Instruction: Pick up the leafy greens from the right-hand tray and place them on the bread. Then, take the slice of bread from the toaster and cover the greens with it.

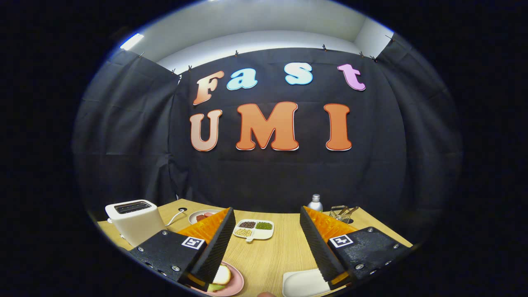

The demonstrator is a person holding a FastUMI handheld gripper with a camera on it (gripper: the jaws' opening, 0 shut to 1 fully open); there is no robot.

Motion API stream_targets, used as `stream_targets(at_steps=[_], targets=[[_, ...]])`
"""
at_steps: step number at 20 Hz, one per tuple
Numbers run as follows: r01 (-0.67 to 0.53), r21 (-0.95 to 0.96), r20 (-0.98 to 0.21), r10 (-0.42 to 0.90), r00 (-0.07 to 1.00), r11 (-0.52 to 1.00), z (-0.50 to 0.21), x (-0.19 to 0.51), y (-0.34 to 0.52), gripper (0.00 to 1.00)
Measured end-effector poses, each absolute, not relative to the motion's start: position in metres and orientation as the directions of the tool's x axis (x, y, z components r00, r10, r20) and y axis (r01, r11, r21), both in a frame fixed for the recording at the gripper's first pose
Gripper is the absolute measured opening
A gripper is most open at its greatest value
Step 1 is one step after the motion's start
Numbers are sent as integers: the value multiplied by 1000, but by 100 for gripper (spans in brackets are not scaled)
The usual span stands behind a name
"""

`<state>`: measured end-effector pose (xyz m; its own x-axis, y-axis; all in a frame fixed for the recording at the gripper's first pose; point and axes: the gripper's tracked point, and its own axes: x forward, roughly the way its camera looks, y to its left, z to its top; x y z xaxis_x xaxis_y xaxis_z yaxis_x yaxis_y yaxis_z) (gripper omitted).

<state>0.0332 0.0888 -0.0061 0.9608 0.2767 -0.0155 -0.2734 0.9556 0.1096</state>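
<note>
The toaster [134, 220] stands on the wooden surface [276, 251] beyond the left finger, and the bread [222, 274] lies on a pink plate [235, 284] beside that finger. The tool [267, 241] hangs wide open, holding nothing, with a white tray [301, 282] by the right finger and a divided dish [253, 229] ahead.

The tool [264, 235] is spread wide with nothing between its fingers; bare bench [272, 251] runs ahead to the divided dish [253, 229]. The toaster [134, 220] blocks the left side, while a bottle [315, 203] and wire rack [342, 212] crowd the far right.
</note>
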Motion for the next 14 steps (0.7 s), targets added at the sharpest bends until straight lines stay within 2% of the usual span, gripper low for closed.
stream_targets(at_steps=[6,14], targets=[[-226,67,50,223,973,972,9,18,81,95],[-213,81,70,208,976,974,16,14,80,96]])
